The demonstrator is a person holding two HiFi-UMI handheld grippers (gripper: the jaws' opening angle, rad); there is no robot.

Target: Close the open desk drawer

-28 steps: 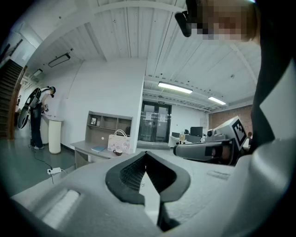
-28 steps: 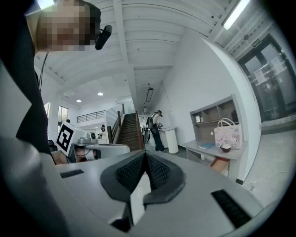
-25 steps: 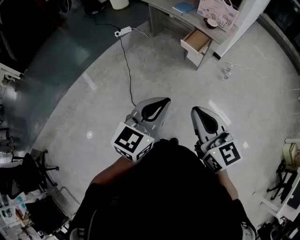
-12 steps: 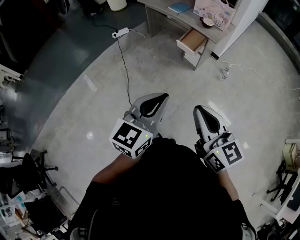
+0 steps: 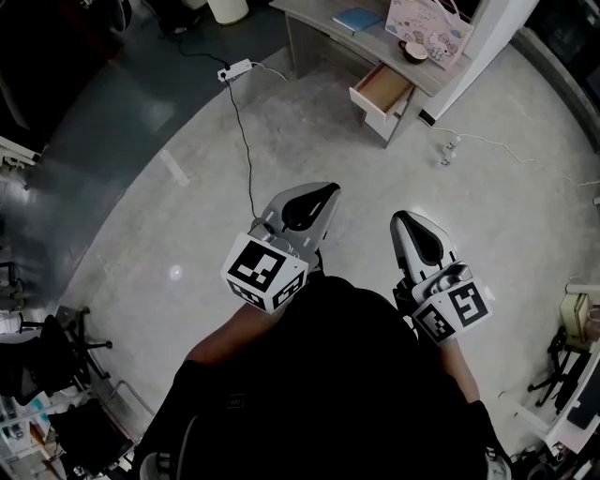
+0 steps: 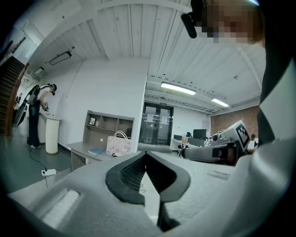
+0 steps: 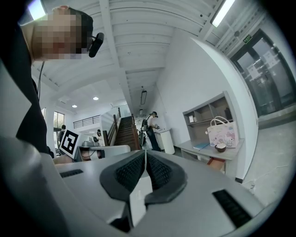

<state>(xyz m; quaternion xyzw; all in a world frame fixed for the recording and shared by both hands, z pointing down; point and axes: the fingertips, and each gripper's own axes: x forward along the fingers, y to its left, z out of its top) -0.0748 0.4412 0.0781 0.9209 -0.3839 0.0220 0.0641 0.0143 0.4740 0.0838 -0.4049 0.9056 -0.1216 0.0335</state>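
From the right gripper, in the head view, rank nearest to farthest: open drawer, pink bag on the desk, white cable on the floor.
1. white cable, its end on the floor ahead of the right gripper.
2. open drawer, pulled out of the desk.
3. pink bag, on top, beyond the drawer.

Head view has drifted over the last second. The drawer slid left and a bit down in frame, as did the desk, which now shows more of its left end. The power strip went left and down too, and the floor plug followed. The office chair at the left edge dropped lower and further out. The left gripper crept up in frame, its marker cube with it. The right gripper nudged slightly right and up.
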